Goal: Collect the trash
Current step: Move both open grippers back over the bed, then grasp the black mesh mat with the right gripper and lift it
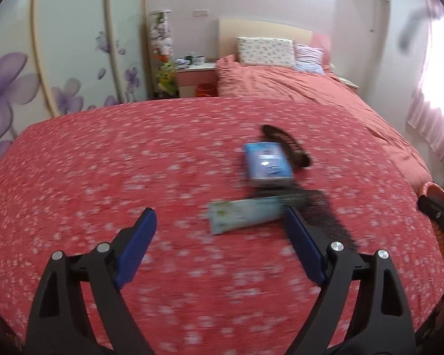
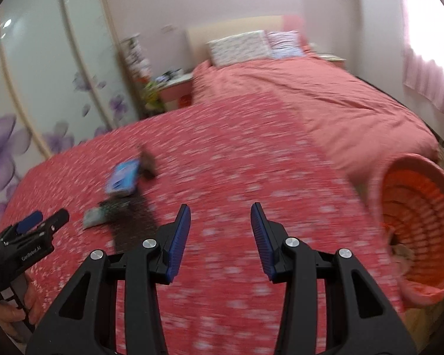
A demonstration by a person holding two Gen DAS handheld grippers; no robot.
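Left hand-held gripper (image 1: 220,222) wide open, empty; right hand-held gripper (image 2: 220,224) half open, empty. Tube (image 1: 245,216), blue packet (image 1: 267,164), dark items uncollected on bed (image 1: 103,162). Orange basket (image 2: 414,233) far right holds some scraps; most remains, probably.

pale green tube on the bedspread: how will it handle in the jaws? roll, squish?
The tube looks flattened at its near end, so it probably won't roll far. It likely squashes under the pads, being a soft squeeze pack by the look of it. It lies partly under the black mesh piece, which may drag along.
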